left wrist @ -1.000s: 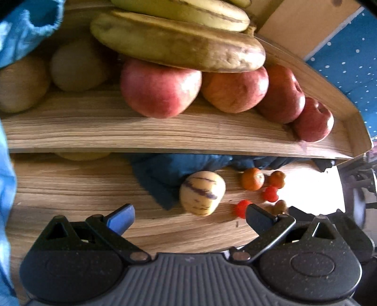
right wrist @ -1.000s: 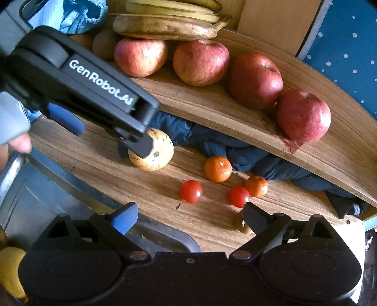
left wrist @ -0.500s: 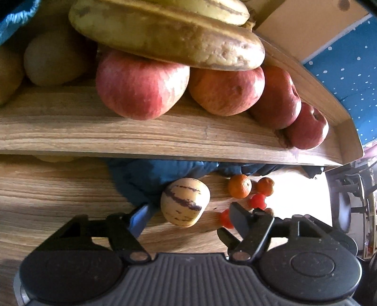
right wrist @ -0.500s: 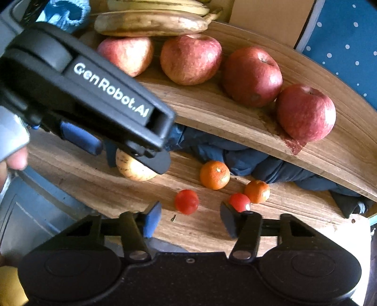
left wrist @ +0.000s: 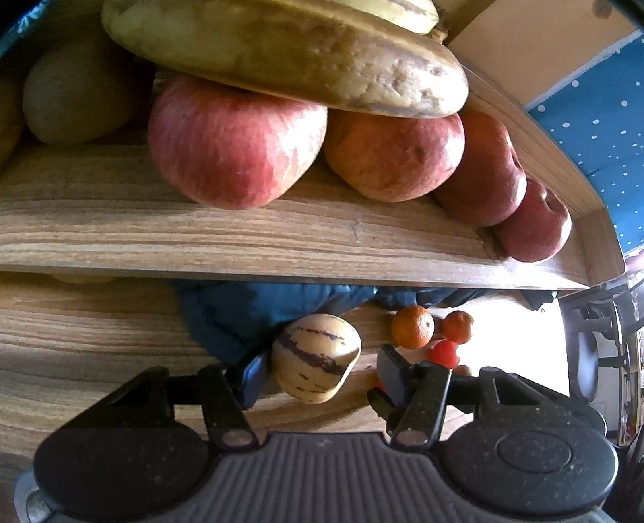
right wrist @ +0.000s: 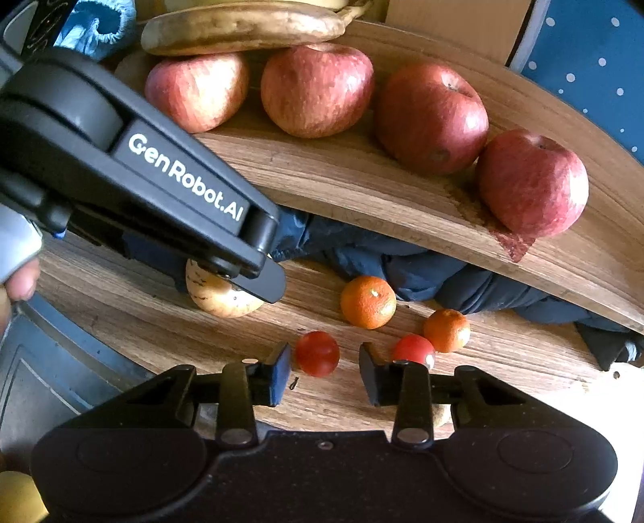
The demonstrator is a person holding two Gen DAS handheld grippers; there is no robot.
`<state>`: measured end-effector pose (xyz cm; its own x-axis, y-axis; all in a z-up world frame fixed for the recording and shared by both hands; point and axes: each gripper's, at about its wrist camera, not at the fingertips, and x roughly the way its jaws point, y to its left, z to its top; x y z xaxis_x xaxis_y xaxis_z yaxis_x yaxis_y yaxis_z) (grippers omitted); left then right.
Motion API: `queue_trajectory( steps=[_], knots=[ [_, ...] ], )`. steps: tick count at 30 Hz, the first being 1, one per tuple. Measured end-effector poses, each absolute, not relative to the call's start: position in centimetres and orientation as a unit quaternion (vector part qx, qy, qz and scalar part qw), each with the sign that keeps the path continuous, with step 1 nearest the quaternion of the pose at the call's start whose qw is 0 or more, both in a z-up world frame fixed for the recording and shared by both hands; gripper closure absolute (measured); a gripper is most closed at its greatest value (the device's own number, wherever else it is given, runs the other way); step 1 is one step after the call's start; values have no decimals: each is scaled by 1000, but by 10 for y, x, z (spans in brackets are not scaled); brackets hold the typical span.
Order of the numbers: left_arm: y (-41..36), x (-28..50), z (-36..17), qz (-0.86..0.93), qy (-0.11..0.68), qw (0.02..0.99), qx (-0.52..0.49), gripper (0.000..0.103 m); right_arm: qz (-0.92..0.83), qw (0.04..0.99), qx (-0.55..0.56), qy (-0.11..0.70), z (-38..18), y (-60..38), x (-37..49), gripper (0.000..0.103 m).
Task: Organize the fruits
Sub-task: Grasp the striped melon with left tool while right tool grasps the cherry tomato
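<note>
Left gripper (left wrist: pixel 322 370) had just been closing around the striped pale melon-like fruit (left wrist: pixel 316 358) on the lower wooden board (left wrist: pixel 80 342). Blue left pad touched the fruit's side; right pad stood a little off it, so not pinched. Right gripper (right wrist: pixel 324 368) had also just been closing, with a cherry tomato (right wrist: pixel 317 353) between its fingers. Left pad was at the tomato's edge, a visible gap remained at the right pad. No grip there either.

In the right wrist view the left gripper's body crossed the frame, white lettering "GenRobot.AI" (right wrist: pixel 187 177) readable on its black side. A fingertip and grey sleeve edge (right wrist: pixel 16 257) showed at far left.

Just beyond the tomato: a second cherry tomato (right wrist: pixel 414 350), touching a small mandarin (right wrist: pixel 446 330), and a larger mandarin (right wrist: pixel 368 301) apart to the left. Behind them, crumpled dark blue cloth (right wrist: pixel 402 265) under the raised wooden shelf (right wrist: pixel 362 181).

On the shelf: four red apples in a row (right wrist: pixel 318 88), with spotted bananas (right wrist: pixel 241 28) resting on the leftmost ones. Blue white-dotted fabric (right wrist: pixel 583 48) farthest back.
</note>
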<state>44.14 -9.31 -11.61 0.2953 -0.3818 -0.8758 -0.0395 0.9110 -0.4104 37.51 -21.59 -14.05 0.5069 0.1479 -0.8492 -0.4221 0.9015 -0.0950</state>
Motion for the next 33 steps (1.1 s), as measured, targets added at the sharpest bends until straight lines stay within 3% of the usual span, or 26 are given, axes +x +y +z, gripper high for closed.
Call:
queue_trajectory(
  steps=[13, 33],
  knots=[
    [-90, 444, -119, -100, 582, 786, -183, 50, 171, 853, -128, 475, -139, -218, 380, 77],
    [-92, 435, -117, -98, 590, 782, -176, 51, 175, 856, -119, 473, -147, -223, 375, 78]
  ],
)
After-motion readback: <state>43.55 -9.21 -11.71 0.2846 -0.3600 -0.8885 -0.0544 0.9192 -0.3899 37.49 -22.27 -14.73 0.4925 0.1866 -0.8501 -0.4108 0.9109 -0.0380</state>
